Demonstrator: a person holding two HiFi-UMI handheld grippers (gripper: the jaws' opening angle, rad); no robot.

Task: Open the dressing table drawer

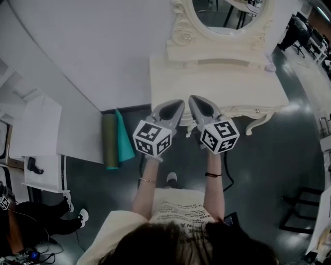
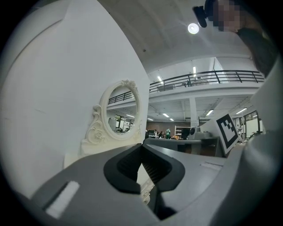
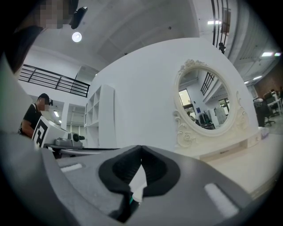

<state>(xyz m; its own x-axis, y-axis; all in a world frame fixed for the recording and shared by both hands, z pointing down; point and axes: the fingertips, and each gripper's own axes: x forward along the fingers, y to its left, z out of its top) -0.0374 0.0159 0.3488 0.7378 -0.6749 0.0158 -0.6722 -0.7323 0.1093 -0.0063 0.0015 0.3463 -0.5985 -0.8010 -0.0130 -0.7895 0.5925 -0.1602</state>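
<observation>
- Dressing table [image 1: 227,85]: cream, against a white wall; oval mirror [image 1: 227,14] at far edge of surface.
- Drawer [image 1: 247,111]: front under near edge of surface, small knob toward right corner; not pulled out, as seen from above.
- Left gripper [image 1: 179,104]: jaws pressed together, nothing between; tips over near edge, close to left corner.
- Right gripper [image 1: 193,100]: jaws pressed together, empty; just beside the left one, over same edge.
- Rolled mats [image 1: 115,140]: green and teal, on floor left of table.

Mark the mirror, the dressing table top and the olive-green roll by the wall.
mirror [image 3: 208,106]: right gripper view, centre of the glass.
dressing table [image 1: 217,85]: head view, bare top surface.
olive-green roll [image 1: 109,140]: head view, middle of its length.
</observation>
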